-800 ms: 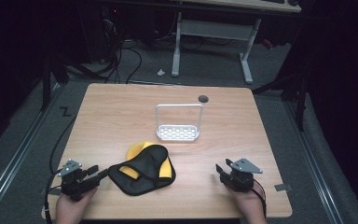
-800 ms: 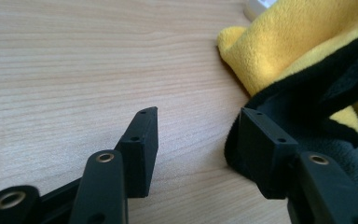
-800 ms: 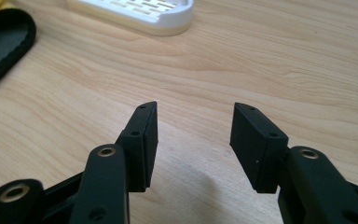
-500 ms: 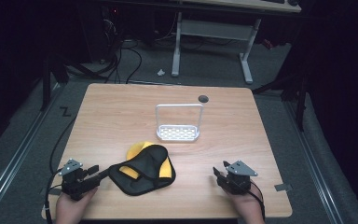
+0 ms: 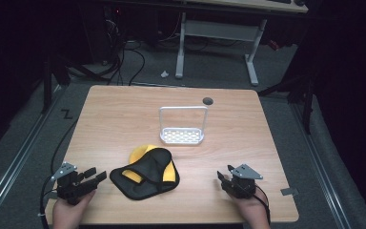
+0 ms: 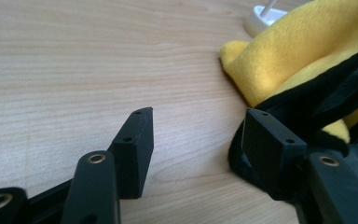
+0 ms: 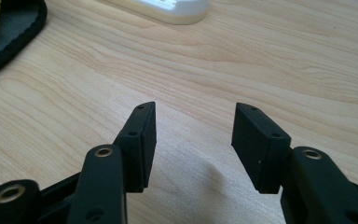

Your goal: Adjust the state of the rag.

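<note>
An empty white rack (image 5: 182, 136) stands at twelve o'clock from the black-and-yellow pouch (image 5: 146, 172); left gripper (image 5: 91, 177) and right gripper (image 5: 223, 178) both released.

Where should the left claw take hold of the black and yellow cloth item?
Probably its black-trimmed near-left edge, approached low from the left: it lies flat and limp, that edge sits nearest the open left claw, beside one pad.

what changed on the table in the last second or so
Only the right hand-held gripper moved, sliding a little leftward along the near edge, jaws open and empty. The left hand-held gripper, also open, the black-and-yellow plush cloth pouch and the white plastic rack with a hoop handle stayed put.
</note>
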### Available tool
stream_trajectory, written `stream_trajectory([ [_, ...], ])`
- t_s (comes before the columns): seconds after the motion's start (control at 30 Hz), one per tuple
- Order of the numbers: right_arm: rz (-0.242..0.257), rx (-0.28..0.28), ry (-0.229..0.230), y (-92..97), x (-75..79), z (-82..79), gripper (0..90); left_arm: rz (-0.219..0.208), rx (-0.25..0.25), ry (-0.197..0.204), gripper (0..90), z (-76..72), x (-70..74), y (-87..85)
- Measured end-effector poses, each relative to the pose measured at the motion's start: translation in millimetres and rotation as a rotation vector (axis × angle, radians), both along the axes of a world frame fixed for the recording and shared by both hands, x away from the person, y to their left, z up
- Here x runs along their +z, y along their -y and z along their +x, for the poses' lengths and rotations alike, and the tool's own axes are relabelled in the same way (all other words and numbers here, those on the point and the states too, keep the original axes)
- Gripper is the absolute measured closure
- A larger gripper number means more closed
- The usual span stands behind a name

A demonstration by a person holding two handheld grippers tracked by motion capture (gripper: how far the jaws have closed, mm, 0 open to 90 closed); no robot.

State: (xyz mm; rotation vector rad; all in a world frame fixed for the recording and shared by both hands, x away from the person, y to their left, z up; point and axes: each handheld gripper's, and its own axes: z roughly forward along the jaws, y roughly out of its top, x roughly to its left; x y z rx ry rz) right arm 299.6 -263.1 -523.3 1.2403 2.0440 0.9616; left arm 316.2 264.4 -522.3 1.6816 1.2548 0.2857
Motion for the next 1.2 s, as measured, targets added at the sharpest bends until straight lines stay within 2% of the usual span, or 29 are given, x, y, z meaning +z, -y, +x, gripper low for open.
stream_trajectory([
  [0.03, 0.001, 0.003, -0.001, -0.9, -0.2, 0.2, 50.6, -0.015, -0.008, 0.025, 41.2, -2.4, 6.4, 3.5],
  [0.07, 0.001, 0.003, -0.001, -0.9, -0.2, 0.2, 50.6, -0.015, -0.008, 0.025, 40.6, -2.4, 6.4, 3.5],
  [0.13, -0.001, 0.005, -0.006, -1.9, -0.7, 0.8, 50.5, -0.041, -0.025, 0.052, 39.7, -4.7, 14.6, 7.8],
  [0.33, -0.01, 0.018, -0.012, -3.5, -2.1, 1.8, 50.3, -0.069, -0.109, 0.127, 37.6, -6.8, 44.8, 31.6],
  [0.37, -0.011, 0.018, -0.015, -3.0, -2.8, 2.2, 50.3, -0.056, -0.154, 0.148, 36.3, -5.0, 53.8, 45.8],
  [0.4, -0.011, 0.017, -0.018, -2.9, -2.7, 2.2, 50.3, -0.039, -0.175, 0.155, 35.7, -3.6, 56.9, 53.5],
  [0.43, -0.011, 0.017, -0.018, -2.9, -2.7, 2.2, 50.3, -0.039, -0.175, 0.155, 35.6, -3.6, 56.9, 53.5],
  [0.5, -0.01, 0.021, -0.015, -2.8, -2.5, 2.1, 50.2, -0.013, -0.212, 0.146, 36.0, 2.6, 61.0, 68.9],
  [0.53, -0.01, 0.022, -0.015, -3.0, -2.5, 2.0, 50.1, 0.0, -0.234, 0.135, 36.1, 10.3, 63.7, 82.6],
  [0.57, -0.01, 0.022, -0.015, -3.0, -2.5, 2.0, 50.1, 0.0, -0.234, 0.135, 36.2, 10.3, 63.7, 82.6],
  [0.63, -0.009, 0.025, -0.016, -3.2, -2.5, 1.5, 50.1, 0.008, -0.252, 0.134, 36.2, 17.6, 67.6, 94.7],
  [0.77, -0.007, 0.032, -0.016, -3.3, -2.5, 1.1, 50.1, 0.085, -0.269, 0.117, 35.7, 31.8, 73.8, 113.5],
  [0.8, -0.005, 0.031, -0.018, -3.6, -2.4, 1.1, 50.1, 0.113, -0.264, 0.098, 35.8, 35.2, 72.8, 117.3],
  [0.87, -0.002, 0.03, -0.013, -3.4, -1.7, 1.1, 50.0, 0.128, -0.271, 0.047, 37.2, 39.8, 68.2, 119.3],
  [0.9, 0.0, 0.031, -0.011, -3.2, -1.3, 0.9, 50.0, 0.15, -0.271, 0.019, 38.6, 41.4, 63.0, 120.2],
  [0.97, 0.001, 0.036, -0.007, -2.9, -1.0, 0.9, 50.0, 0.19, -0.265, -0.012, 47.3, 42.3, 54.8, 120.0],
  [1.07, 0.005, 0.036, -0.011, -3.5, -1.2, 1.0, 50.0, 0.19, -0.269, -0.058, 52.7, 41.5, 41.9, 115.7],
  [1.13, 0.005, 0.039, -0.011, -4.0, -1.4, 1.3, 50.1, 0.206, -0.277, -0.057, 65.1, 37.8, 37.3, 114.6],
  [1.2, 0.003, 0.042, -0.012, -4.7, -1.6, 1.3, 50.0, 0.223, -0.289, -0.053, 71.9, 33.0, 34.3, 116.6],
])
